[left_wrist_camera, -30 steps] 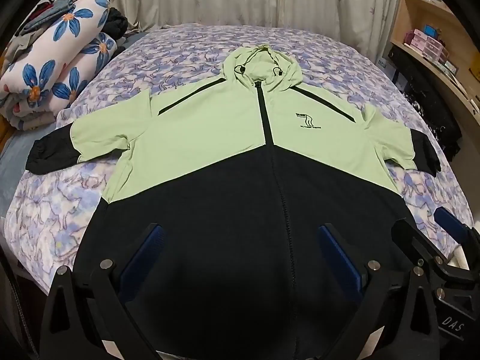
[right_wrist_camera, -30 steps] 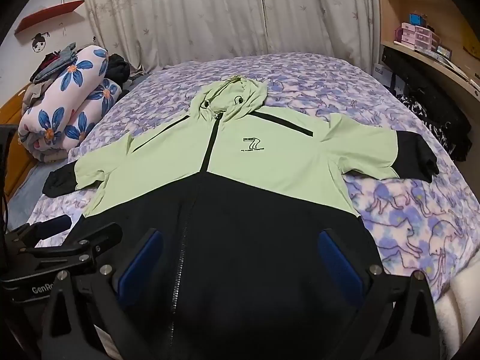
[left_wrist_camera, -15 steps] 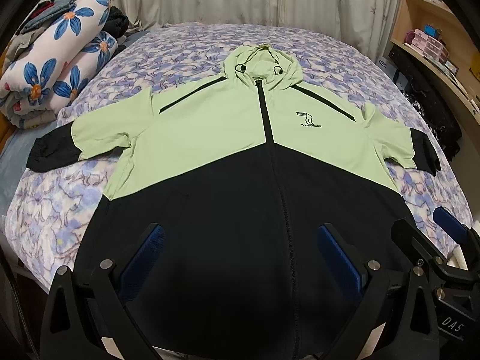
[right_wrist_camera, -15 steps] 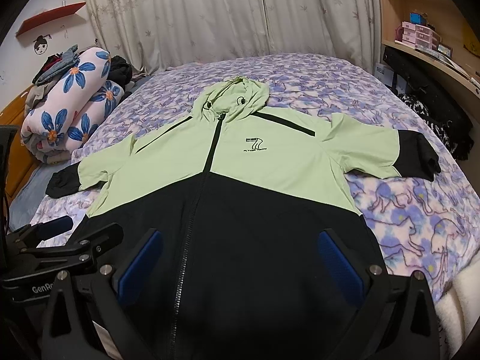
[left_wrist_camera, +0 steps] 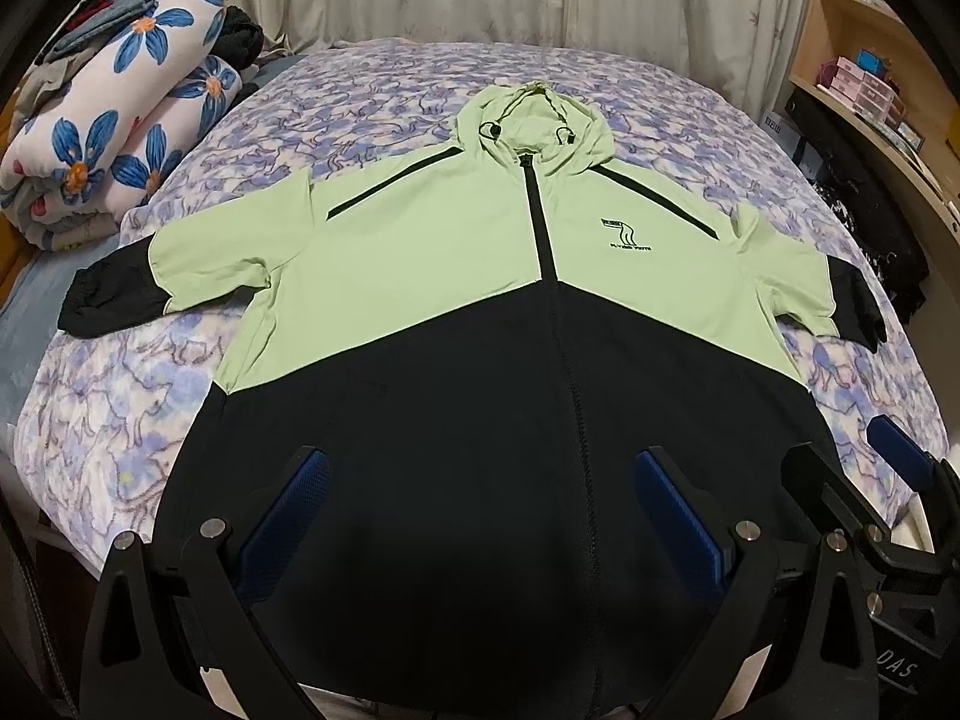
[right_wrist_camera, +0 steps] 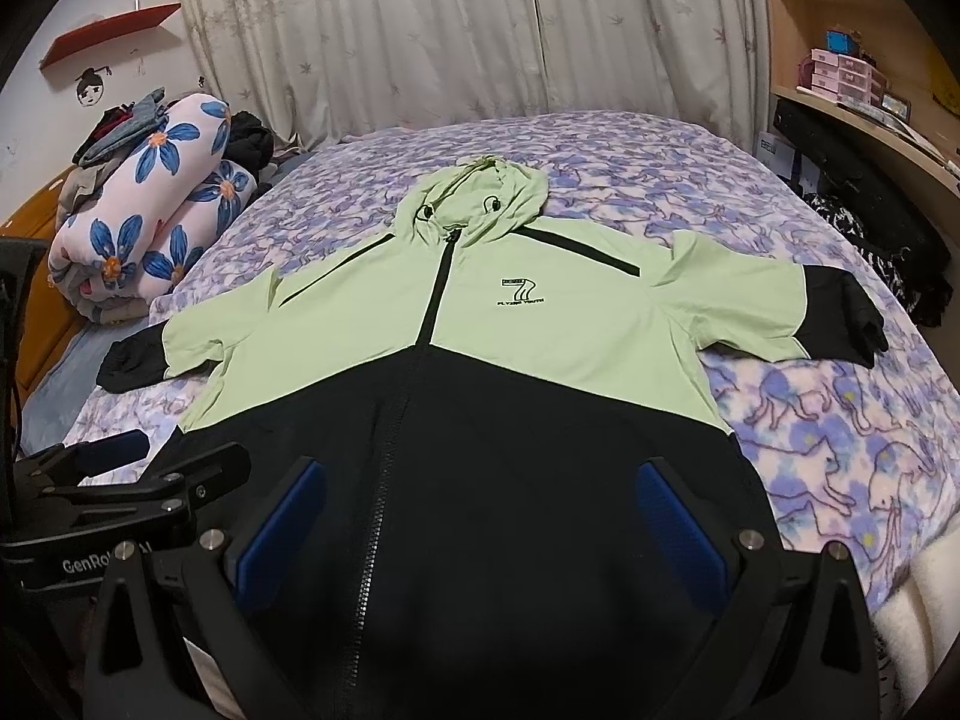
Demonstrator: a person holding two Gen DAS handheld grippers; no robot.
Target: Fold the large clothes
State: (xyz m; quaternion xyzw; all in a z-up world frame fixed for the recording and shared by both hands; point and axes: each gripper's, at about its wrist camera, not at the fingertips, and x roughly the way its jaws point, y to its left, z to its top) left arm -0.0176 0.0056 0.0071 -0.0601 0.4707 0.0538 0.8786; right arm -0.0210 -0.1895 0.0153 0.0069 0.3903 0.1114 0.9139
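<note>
Flat jacket (left_wrist_camera: 480, 312), spread tool (left_wrist_camera: 480, 516)

The jacket (left_wrist_camera: 480, 396) has its near hem hidden behind the fingers (left_wrist_camera: 282, 528) and cut off by the lower edge. Small boxes (right_wrist_camera: 846, 75) on the far right shelf are too small to tell apart. The small print under the chest logo (left_wrist_camera: 627, 237) is blurred.

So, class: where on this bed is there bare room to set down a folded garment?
Free: the bedspread between the hood and the curtain, and the patch below the jacket's right sleeve. Crowded: the far left, by the rolled floral quilt.
</note>
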